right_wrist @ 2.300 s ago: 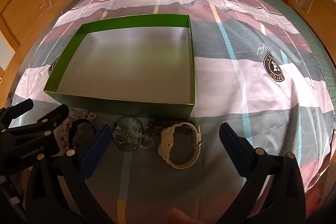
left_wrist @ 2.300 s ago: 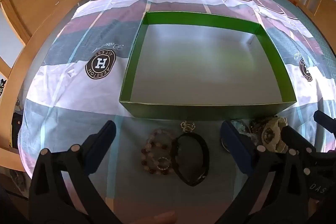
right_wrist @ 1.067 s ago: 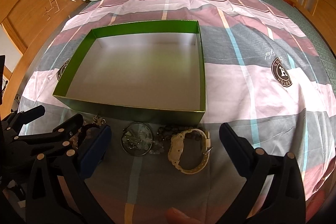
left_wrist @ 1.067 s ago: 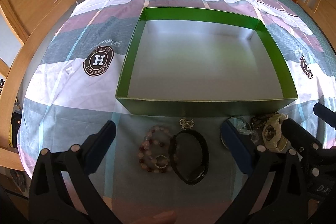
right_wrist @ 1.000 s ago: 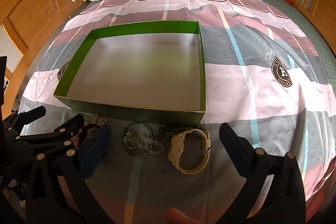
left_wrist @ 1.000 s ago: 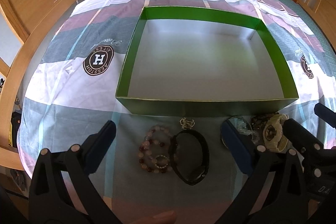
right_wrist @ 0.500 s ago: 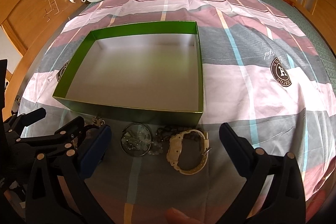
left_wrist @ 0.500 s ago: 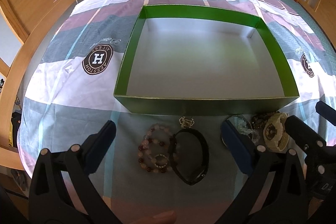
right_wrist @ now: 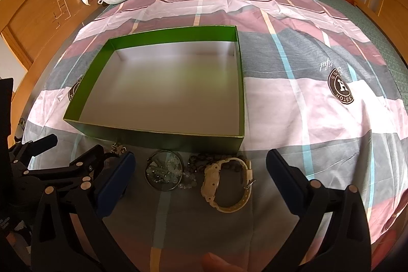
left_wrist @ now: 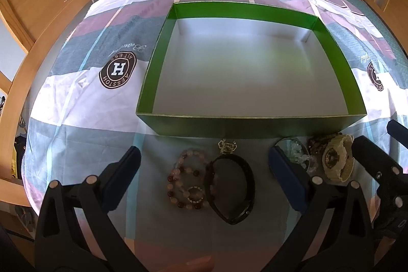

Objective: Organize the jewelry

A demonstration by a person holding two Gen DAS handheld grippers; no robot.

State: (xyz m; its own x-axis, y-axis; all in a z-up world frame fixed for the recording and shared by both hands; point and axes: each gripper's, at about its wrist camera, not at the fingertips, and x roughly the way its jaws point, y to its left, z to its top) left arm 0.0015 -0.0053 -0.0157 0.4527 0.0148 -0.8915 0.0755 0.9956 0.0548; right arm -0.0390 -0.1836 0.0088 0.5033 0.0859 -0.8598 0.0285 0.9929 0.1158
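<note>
Fingers [left_wrist: 125,177] of both grippers spread wide (holding nothing) above bracelets [left_wrist: 187,182].

The left claw [left_wrist: 204,170] and the right claw [right_wrist: 200,173] hover side by side, each with its jaws spread wide and holding nothing.

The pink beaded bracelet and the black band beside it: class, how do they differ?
The pink beaded bracelet is a string of round pink and dark red beads; the black band is one smooth, solid loop. The bracelet lies left, the band right and looks larger. Both lie flat on the bedspread, outside the green box.
</note>
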